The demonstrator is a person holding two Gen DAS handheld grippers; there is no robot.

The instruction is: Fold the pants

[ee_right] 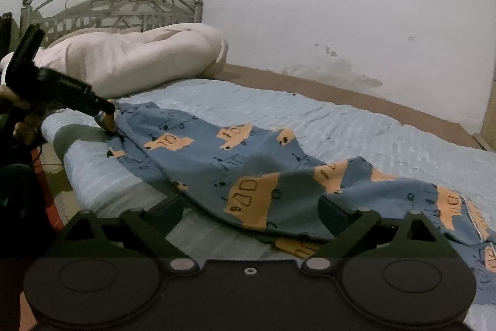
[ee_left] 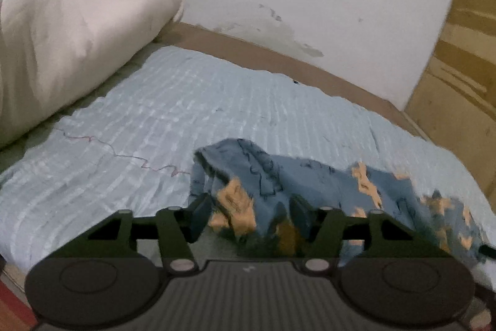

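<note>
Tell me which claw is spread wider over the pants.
The right claw: its fingers straddle a broad stretch of pants, while the left claw stands narrower.

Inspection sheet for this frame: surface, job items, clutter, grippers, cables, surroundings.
Surface: bed with light blue cover, wrinkled.
Job's things: blue pants with orange vehicle print, spread loosely and rumpled near the bed's front edge.
Clutter: pale bunched duvet at the head end.
Grippers: left gripper open, pants fabric between its jaws; right gripper open wide over the pants edge.
Cables: nothing seen.
Surroundings: stained white wall, metal headboard, wooden panel.
</note>
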